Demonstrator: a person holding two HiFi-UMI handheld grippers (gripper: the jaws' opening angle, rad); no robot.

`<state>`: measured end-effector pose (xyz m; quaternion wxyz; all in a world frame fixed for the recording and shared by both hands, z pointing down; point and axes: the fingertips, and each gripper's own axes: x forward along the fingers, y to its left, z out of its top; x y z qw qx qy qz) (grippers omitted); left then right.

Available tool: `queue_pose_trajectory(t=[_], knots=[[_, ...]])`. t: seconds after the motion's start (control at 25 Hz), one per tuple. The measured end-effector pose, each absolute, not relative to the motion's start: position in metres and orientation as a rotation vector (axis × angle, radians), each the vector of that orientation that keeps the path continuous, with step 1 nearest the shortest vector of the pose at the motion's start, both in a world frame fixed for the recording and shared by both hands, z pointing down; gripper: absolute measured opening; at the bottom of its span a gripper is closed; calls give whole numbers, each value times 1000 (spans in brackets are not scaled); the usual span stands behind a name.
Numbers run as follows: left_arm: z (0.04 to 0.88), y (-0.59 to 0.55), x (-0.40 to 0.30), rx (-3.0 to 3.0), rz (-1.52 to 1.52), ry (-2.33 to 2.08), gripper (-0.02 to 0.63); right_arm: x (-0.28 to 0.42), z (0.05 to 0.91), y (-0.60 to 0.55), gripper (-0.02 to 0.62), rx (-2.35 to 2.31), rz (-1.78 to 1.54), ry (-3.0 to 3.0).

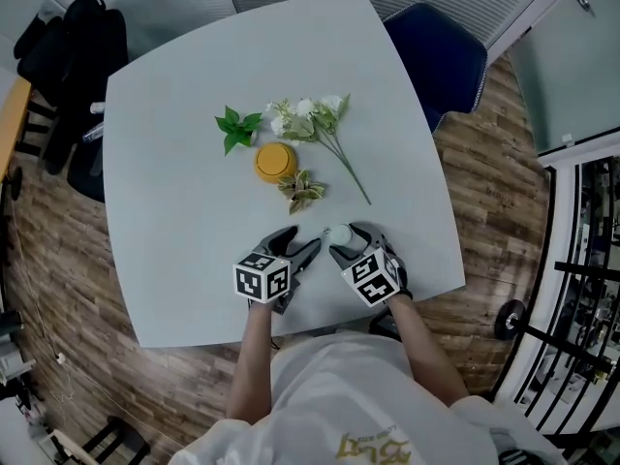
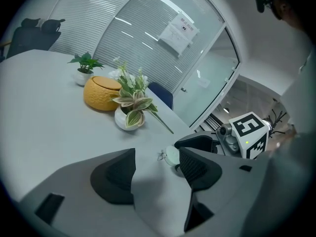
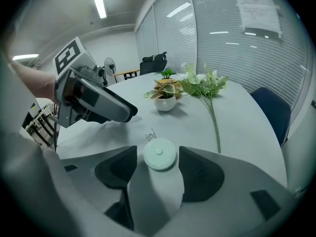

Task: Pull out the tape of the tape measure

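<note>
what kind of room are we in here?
Likely an office meeting room: a pale table, glass partition walls with blinds, and a blue chair drawn up beside the table.

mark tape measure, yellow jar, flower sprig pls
tape measure (image 3: 159, 154), right gripper view, centre of its round top.
yellow jar (image 1: 275, 161), head view, middle of its lid.
flower sprig (image 1: 310, 122), head view, its white blooms and leaves.
</note>
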<state>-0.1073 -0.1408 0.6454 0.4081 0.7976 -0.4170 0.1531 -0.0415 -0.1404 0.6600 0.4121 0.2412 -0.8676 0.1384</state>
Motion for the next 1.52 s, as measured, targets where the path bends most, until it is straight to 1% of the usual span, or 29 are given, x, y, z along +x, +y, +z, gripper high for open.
queue_pose_trajectory(t=[0.24, 0.4, 0.44, 1.0, 1.52], knots=[[645, -141, -114, 1992, 369, -1063, 281, -45, 668, -144, 275, 584, 330, -2152], [647, -143, -114, 1988, 363, -1064, 281, -45, 668, -147, 230, 585, 335, -2157], [647, -144, -114, 1987, 363, -1063, 281, -45, 668, -147, 229, 582, 335, -2158], [648, -139, -99, 2004, 383, -1015, 279, -37, 659, -143, 228, 598, 427, -2216], [633, -130, -80, 2057, 378, -980, 273, -24, 634, -129, 227, 611, 433, -2295]])
